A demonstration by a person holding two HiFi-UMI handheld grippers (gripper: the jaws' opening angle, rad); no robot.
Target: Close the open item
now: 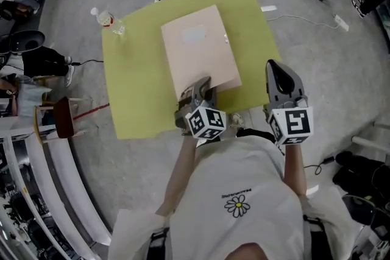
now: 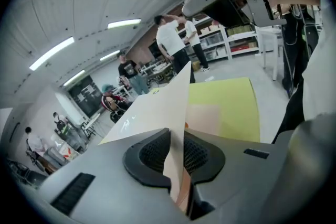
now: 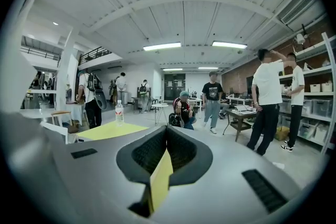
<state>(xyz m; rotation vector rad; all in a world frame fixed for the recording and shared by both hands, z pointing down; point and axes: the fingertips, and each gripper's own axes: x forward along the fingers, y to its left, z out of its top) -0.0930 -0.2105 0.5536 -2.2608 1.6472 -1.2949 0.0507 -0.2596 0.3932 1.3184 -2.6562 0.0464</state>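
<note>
Tan and nearly flat as seen from your head, the folder point(image 1: 198, 49) lies in the middle of the yellow-green mat point(image 1: 131, 94) on the floor, its long side running away from you. Your left gripper point(image 1: 198, 91) is at the folder's near edge, clamped on the cover. In the left gripper view the 2 pads press on the thin tan sheet from both sides. That sheet stands on edge between them, with a paler page showing beneath it. Your right gripper point(image 1: 273, 65) hangs just right of the folder, by the mat's right edge, without touching either. Its jaws are pressed together on nothing, and only a sliver of mat shows through the slot behind the tips. 1 water bottle point(image 1: 108, 21) stands upright at the mat's far left corner. Several people stand and sit farther back in the room.
</note>
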